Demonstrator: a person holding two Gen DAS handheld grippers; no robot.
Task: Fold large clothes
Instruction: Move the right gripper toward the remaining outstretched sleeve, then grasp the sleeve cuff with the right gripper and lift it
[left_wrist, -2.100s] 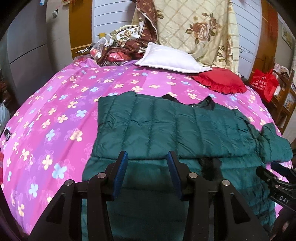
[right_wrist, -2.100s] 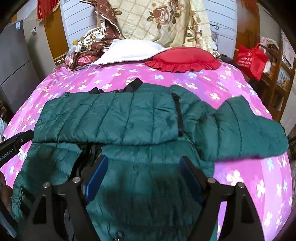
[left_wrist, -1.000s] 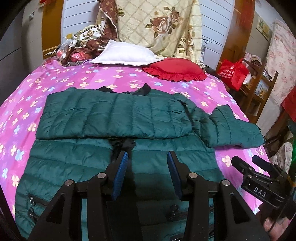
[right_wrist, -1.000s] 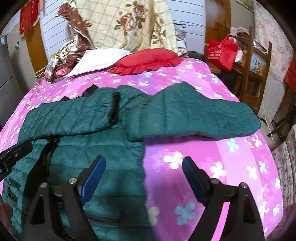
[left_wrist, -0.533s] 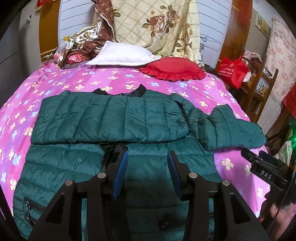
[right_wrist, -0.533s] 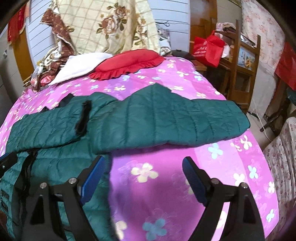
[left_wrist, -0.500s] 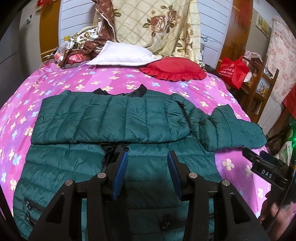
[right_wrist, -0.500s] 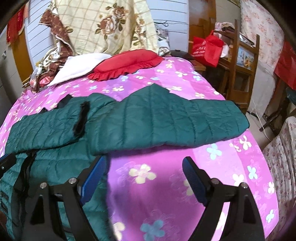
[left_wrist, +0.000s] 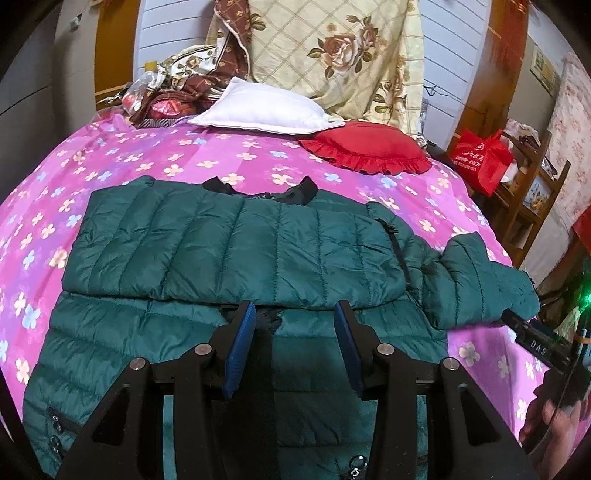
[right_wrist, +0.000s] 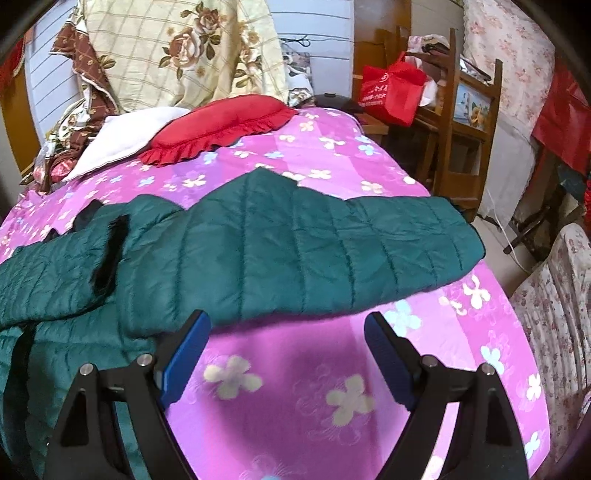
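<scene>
Both my grippers, left (left_wrist: 293, 328) and right (right_wrist: 286, 345), gape empty; the jacket (left_wrist: 229, 247) looks puffy, light, slippery, so I'd pinch its sleeve (right_wrist: 332, 254) cuff.

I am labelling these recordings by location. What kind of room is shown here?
Most likely a home bedroom: the green jacket lies on a bed with a pink flowered sheet, a white pillow and a red cushion sit at its head.
</scene>
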